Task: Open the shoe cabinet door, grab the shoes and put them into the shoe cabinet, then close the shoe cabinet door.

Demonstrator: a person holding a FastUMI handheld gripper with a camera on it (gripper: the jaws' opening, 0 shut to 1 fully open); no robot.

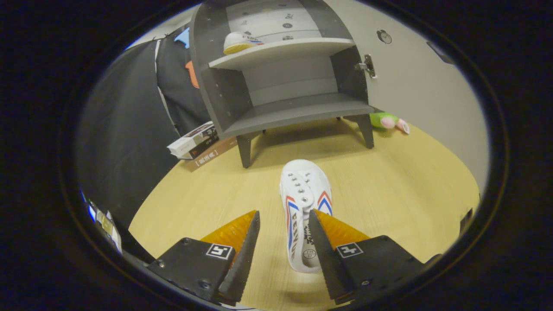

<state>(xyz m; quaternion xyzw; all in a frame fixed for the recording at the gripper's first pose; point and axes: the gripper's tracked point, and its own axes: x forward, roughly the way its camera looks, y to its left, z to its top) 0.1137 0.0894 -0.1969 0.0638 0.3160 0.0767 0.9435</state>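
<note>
- On the table (389,190), a white shoe (305,203) lay between the fingers of the gripper (284,220), heel nearest.
- The fingers stood spread; the right one seemingly touched the shoe.
- The cabinet (285,86) stood open beyond, one shoe (237,42) already shelved.
- An off-centre squeeze might twist the shoe loose.

The white shoe (305,211) in the lower middle of the frame carries dark lettering along its side and a round stamp near the heel, both too small to read. The brown book (212,154) at middle left has bracketed pale characters on its spine, also illegible.
</note>
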